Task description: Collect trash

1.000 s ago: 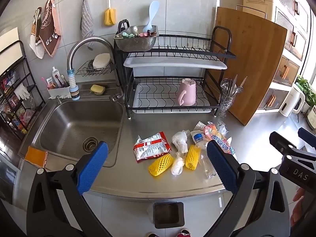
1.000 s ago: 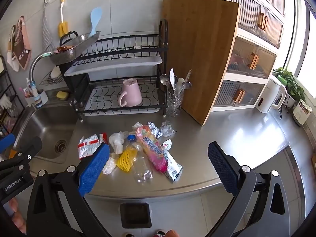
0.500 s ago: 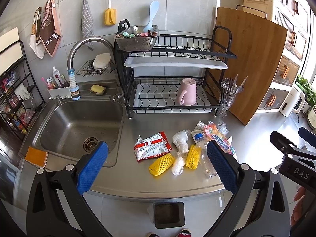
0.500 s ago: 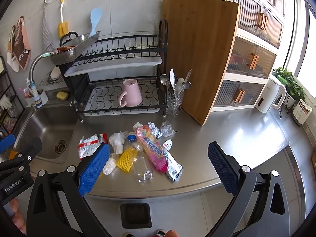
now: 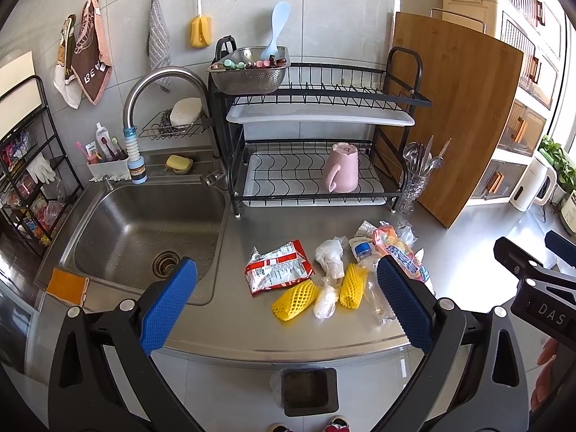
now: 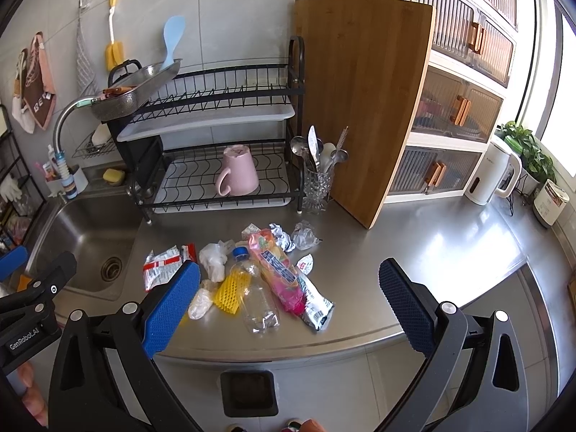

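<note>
Trash is lying scattered on the steel counter (image 6: 414,252), just in front of the dish rack (image 5: 316,151): a red snack wrapper (image 5: 279,270), 2 yellow foam fruit nets (image 5: 293,298), a crushed clear bottle (image 6: 255,298) and a pink snack bag (image 6: 280,273). The left gripper (image 5: 286,302) and right gripper (image 6: 288,309) are hovering spread wide, grasping nothing. A black bin (image 5: 309,390) is sitting at 6 o'clock below the counter edge.
</note>
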`<state>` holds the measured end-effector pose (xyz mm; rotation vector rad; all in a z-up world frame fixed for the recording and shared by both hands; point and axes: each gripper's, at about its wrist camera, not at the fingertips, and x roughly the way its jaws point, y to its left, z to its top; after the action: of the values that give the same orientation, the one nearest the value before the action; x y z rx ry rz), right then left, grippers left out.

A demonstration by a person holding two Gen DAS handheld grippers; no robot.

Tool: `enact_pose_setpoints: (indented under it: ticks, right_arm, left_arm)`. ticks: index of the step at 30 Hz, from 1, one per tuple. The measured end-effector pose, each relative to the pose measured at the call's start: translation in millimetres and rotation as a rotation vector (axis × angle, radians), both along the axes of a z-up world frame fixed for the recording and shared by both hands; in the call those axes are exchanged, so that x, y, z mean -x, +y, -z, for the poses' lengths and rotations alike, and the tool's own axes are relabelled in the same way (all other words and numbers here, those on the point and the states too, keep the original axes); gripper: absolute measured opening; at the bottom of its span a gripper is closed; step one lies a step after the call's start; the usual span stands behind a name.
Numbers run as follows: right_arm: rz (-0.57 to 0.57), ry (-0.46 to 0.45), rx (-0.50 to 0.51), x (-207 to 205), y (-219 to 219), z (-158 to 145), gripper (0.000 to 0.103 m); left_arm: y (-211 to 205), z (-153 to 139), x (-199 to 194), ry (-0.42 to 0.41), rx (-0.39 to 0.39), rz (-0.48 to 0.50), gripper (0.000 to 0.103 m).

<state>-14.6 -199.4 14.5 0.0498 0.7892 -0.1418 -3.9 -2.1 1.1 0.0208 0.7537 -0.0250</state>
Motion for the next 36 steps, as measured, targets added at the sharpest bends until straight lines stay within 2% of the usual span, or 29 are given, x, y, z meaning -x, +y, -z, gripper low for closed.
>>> enact_pose_setpoints:
  ticks: [23, 30, 36]
  right_arm:
    - [0.005, -0.004, -0.008, 0.1, -8.3, 1.0, 0.1]
    - [0.002, -0.004, -0.077, -5.1, -20.6, 12.0, 0.1]
    - [0.009, 0.076, -0.104, -24.5, -23.2, 42.1, 0.1]
  left_arm:
    - [-1.0, -0.2, -2.6, 0.005, -0.017, -0.005, 0.095]
    - [1.8, 15.8, -7.7, 0.016, -0.021, 0.0, 0.095]
    - [3.9, 43.3, -22.0, 0.064, -0.005, 0.022, 0.095]
